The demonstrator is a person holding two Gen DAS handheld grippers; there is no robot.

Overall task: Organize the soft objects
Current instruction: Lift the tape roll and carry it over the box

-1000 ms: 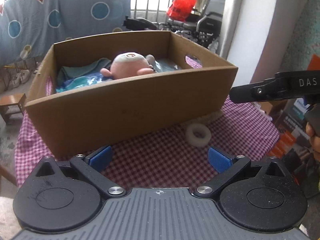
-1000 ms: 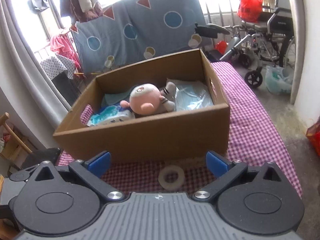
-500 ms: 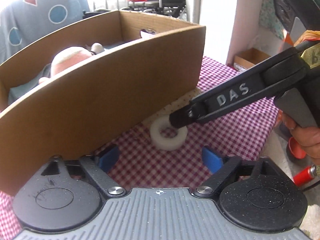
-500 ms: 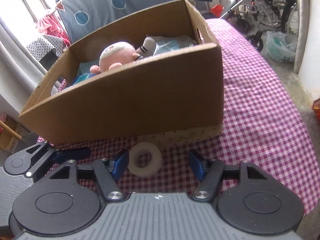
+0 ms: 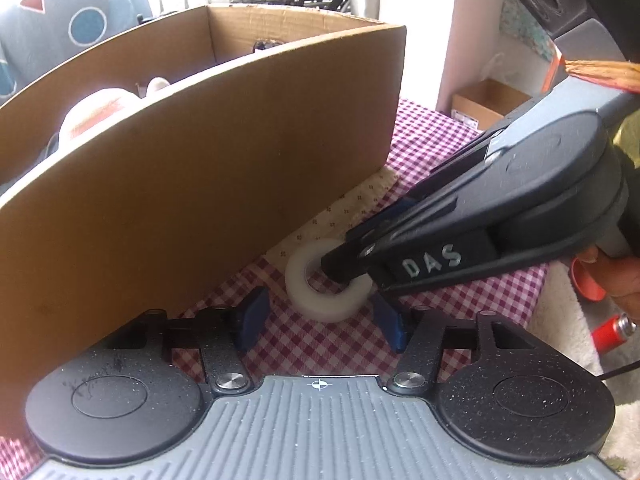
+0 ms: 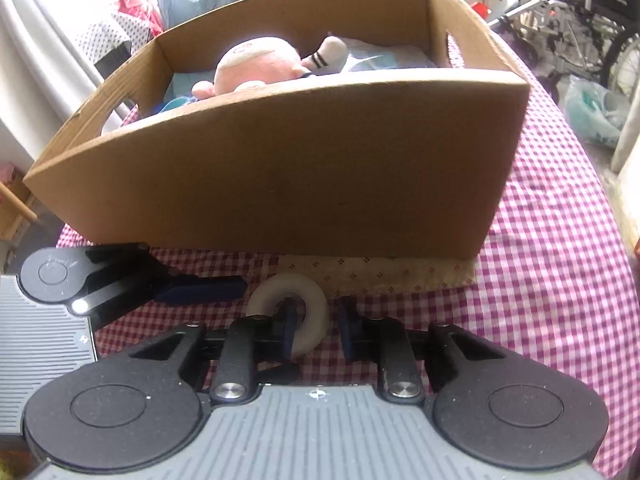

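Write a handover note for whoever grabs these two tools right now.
Left tool: open, jaws just been closing, pads either side of the ring, not touching.
Right tool: jaws just been closing, one finger in the ring's hole, one outside; grip unsure.
Ring lies on the cloth in front of the box.
Done: doll in the box.
Left: grip the ring, put it in the box.

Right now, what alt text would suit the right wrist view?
The right gripper has just been closing on a white tape roll, one finger through its hole and one outside the wall, on a checked cloth. Behind stands a cardboard box holding a pink plush toy; the left gripper reaches in from the left.
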